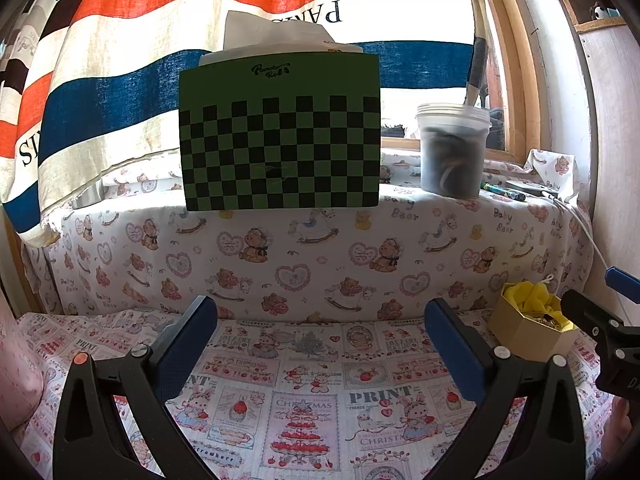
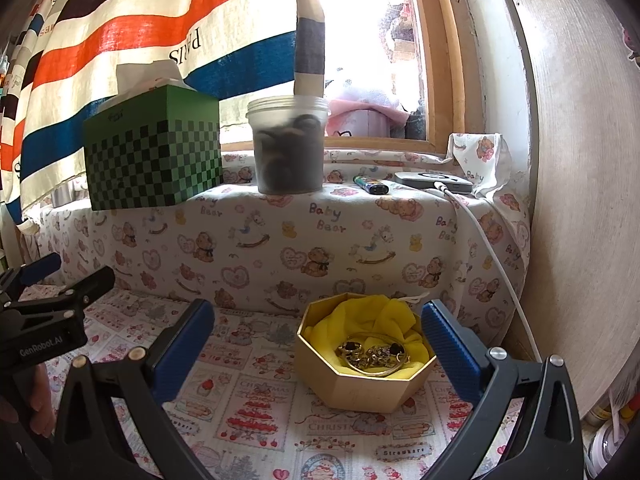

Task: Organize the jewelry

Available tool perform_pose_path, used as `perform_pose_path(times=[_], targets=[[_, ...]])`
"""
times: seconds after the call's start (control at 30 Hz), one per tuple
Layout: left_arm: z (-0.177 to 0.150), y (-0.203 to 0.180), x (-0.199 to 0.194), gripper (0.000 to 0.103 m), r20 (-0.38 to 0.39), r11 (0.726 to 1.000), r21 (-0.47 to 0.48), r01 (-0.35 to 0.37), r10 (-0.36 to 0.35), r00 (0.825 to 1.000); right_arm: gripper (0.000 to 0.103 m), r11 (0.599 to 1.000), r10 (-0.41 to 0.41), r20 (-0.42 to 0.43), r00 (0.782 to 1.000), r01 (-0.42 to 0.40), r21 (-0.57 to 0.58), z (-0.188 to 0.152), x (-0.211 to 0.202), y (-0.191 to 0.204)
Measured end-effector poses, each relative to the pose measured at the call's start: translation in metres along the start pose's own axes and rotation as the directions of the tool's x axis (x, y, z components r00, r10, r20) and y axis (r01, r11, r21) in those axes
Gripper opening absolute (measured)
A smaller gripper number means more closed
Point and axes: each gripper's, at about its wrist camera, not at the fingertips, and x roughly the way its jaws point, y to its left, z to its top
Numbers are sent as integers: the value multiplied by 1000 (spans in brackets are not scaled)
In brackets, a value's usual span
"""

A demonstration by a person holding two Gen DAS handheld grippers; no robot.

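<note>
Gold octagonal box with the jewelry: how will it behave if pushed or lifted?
The gold octagonal box is low with a flat base, so it probably slides rather than tips. It looks like light card; squeezing may flex the walls. With no lid, the loose jewelry could spill if tilted.

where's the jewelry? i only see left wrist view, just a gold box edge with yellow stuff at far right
Observer: It lies inside the gold octagonal box, piled on the yellow cloth.
Operator: what pieces
Observer: A thin gold bangle circling a tangle of rings, some with dark stones.
Operator: is right tool holding anything
Observer: No, the right tool is open and empty, with the box between its fingers in view, nearer the right one.
</note>
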Motion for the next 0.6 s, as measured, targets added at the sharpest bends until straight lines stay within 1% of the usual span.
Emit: perform_pose_path(times=[0.6], targets=[[-1, 0, 1, 103, -2, 1000, 0, -2, 2, 1000, 103, 1000, 8, -12, 1000, -8, -6, -1, 2, -1]])
